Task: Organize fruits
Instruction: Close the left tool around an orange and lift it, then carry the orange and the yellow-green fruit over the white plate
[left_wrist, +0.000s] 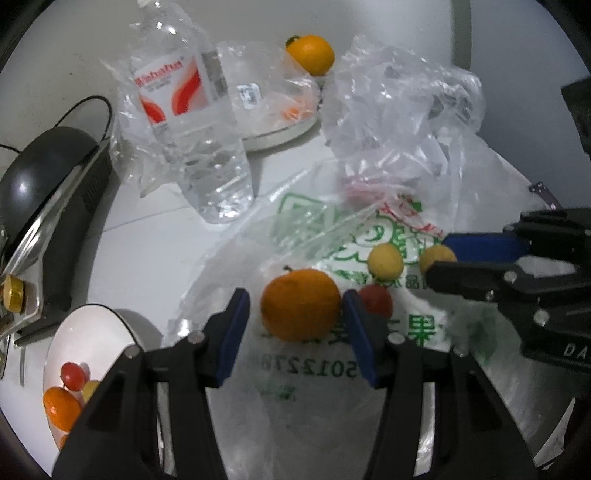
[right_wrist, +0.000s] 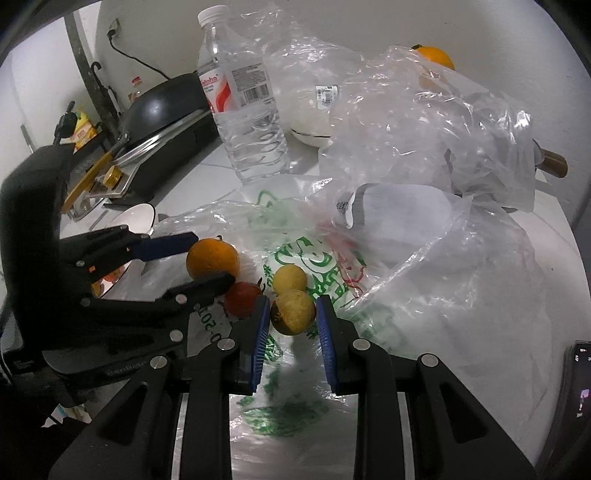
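Orange mandarin (left_wrist: 300, 308) sits between left gripper (left_wrist: 293, 314) jaws, right gripper (right_wrist: 291, 317) jaws nipping yellow fruit (right_wrist: 293, 311): both light, soft-skinned, bruisable, so grip at the widest girth.

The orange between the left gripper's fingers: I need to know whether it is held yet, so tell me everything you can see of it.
The orange is round, with dull, slightly dimpled skin and a small dark stem stub on top. It lies on a printed plastic bag, between the blue pads of the left gripper. The pad on the picture's right seems to touch it; a narrow gap shows at the other, so a firm grip is not evident. A small red fruit lies close beside it.
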